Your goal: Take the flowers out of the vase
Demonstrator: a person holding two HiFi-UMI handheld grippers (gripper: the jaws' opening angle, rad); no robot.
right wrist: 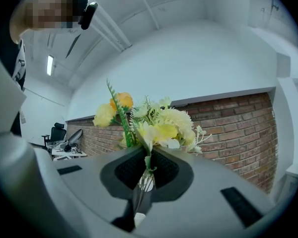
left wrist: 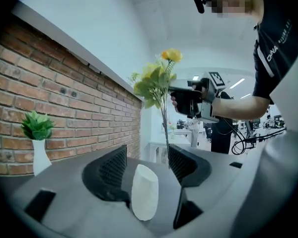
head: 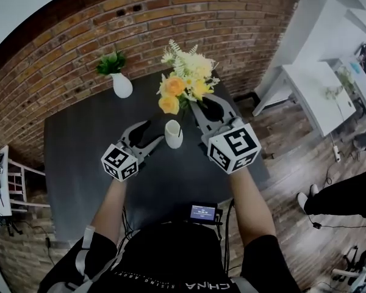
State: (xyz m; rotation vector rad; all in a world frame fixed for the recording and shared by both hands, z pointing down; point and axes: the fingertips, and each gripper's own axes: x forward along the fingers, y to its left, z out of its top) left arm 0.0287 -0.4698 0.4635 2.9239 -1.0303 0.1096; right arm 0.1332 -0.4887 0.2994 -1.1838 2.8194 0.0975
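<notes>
One brick wall (head: 171,23) fills the far side of my view, well behind the white vase (head: 173,133), which I use as my mark for everything else. Below that vase spreads the dark surface (head: 79,163); I cannot tell whether the vase's foot rests on it.

Next in size are the flowers (head: 186,81), a bunch of yellow, orange and cream heads with pale green sprigs. They stand above the vase and a little toward the wall. Their thin stems run down to just beside the vase's mouth. Whether the stem ends are inside it I cannot tell, since a finger hides them.

My right gripper (right wrist: 147,155) comes in from the right of the vase. Its fingers (right wrist: 166,170) are pinched nearly together on the stems, just under the blooms and above the vase's mouth.

My left gripper (left wrist: 148,155) comes in level from the left of the vase. Its fingers (left wrist: 111,170) are spread wide with the vase between them. The vase touches the lower inner face of the finger nearer the wall, and a gap shows on its other side, so I read no squeeze.

A plant vase (head: 122,85), white with a green tuft, stands close to the wall, well apart from my mark and to its far left.

Smallest is the white vase itself, plain, rounded and slightly tilted.
</notes>
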